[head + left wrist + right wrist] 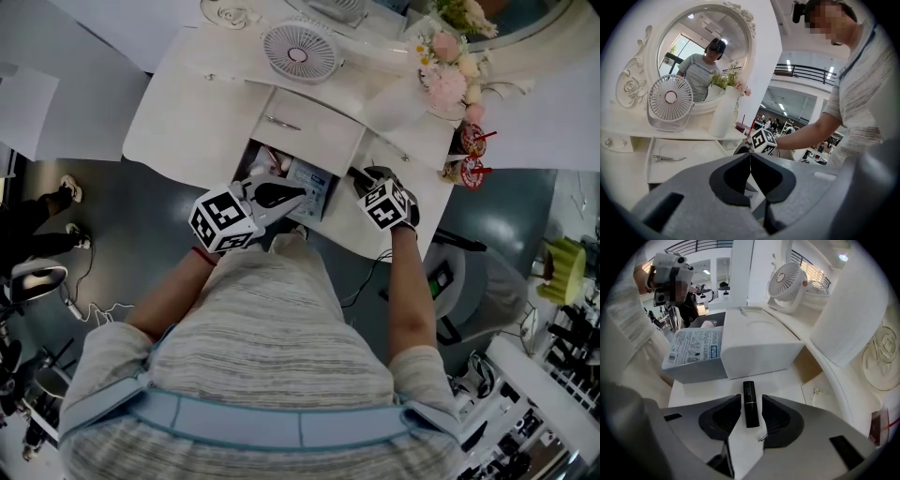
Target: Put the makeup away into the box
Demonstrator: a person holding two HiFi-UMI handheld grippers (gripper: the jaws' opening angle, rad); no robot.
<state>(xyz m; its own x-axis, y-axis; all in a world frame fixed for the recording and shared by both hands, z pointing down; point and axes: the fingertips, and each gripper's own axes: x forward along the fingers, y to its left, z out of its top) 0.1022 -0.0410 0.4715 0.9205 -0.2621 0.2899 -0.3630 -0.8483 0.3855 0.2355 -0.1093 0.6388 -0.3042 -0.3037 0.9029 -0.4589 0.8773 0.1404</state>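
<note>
**Lipstick on the table between parted right jaws, just short of the box**

The white table (178, 122) fills the upper half of the head view, with an oval mirror (701, 47) in a carved frame at the upper left of the left gripper view. The white box (759, 345) stands mid-frame in the right gripper view. Its near side is open, and a blue-printed carton (693, 350) sticks out at centre left. A silver hair clip (668, 158) lies on the box's flat top.

Behind the box stands a small white fan (300, 52). To its right in the head view are a white vase (723, 115), pink and cream flowers (448, 80), and two cups with red straws (473, 141) at the table's right end.

The left gripper (750, 159) hangs over the box's open side at centre frame of the head view. Its jaws are closed tip to tip with nothing between them.

The right gripper (751, 400) is low over the table's front edge with its jaws parted. They straddle the lipstick (750, 404) with a thin gap on each side, so it is not gripped. The lipstick, a black tube, lies flat on the table with its far end pointing at the box. Bare table shows between the two, and nothing stands between them.
</note>
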